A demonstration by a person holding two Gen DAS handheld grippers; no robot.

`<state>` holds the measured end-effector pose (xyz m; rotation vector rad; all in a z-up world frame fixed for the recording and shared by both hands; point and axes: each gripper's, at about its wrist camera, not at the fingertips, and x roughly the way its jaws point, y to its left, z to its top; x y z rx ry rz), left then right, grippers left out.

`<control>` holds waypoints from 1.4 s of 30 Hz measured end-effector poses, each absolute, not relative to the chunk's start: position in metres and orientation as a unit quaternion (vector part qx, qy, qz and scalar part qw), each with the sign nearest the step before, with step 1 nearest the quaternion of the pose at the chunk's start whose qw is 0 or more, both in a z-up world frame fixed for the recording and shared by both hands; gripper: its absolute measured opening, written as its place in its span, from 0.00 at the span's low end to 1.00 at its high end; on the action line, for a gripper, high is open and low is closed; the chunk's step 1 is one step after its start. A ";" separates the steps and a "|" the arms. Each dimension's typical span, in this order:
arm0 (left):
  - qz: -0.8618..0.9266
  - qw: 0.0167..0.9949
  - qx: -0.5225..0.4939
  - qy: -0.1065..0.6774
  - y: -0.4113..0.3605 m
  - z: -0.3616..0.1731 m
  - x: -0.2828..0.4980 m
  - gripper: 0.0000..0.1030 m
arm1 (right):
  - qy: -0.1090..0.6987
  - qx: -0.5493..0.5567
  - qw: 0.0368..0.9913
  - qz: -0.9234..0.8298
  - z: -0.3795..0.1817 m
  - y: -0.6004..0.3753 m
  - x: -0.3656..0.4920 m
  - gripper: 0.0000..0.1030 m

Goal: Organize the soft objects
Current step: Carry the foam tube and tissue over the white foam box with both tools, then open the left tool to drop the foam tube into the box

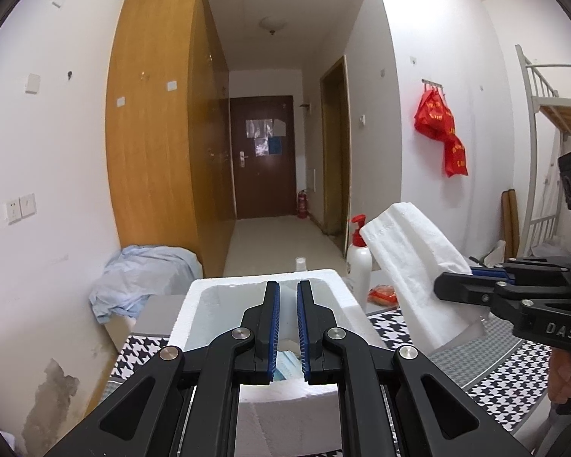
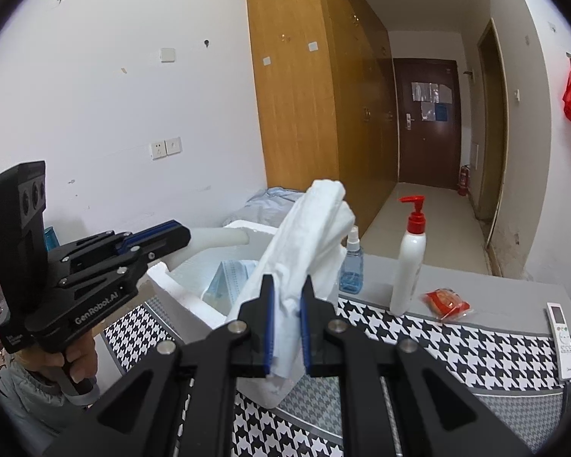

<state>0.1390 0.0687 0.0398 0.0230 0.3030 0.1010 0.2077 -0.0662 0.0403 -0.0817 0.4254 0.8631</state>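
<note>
My right gripper is shut on a folded white cloth, which stands up out of the fingers over the near corner of a white foam box. The left wrist view shows the same cloth held up right of the box by the right gripper. A pale translucent soft roll sticks out of my left gripper over the box. It shows between the near-closed blue pads of the left gripper. Blue face masks lie inside the box.
A houndstooth cloth covers the table. On it stand a white pump bottle and a blue spray bottle, and a red packet and a remote lie there. A light blue cloth is heaped left of the table.
</note>
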 end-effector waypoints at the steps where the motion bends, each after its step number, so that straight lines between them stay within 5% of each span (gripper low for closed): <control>1: 0.051 0.987 0.011 0.153 0.070 0.039 0.140 0.10 | 0.205 -0.040 0.886 0.415 0.040 -0.065 0.208 0.14; 17: 0.069 0.982 0.005 0.176 0.080 0.031 0.165 0.11 | 0.211 -0.044 0.888 0.407 0.039 -0.062 0.212 0.14; 28: 0.080 0.982 0.005 0.168 0.082 0.032 0.159 0.75 | 0.210 -0.045 0.891 0.400 0.042 -0.061 0.210 0.14; 32: 0.088 0.983 0.006 0.162 0.084 0.034 0.153 0.88 | 0.208 -0.046 0.892 0.399 0.043 -0.060 0.207 0.14; 42: 0.110 0.982 -0.002 0.155 0.094 0.033 0.137 0.95 | 0.202 -0.051 0.891 0.403 0.047 -0.050 0.203 0.14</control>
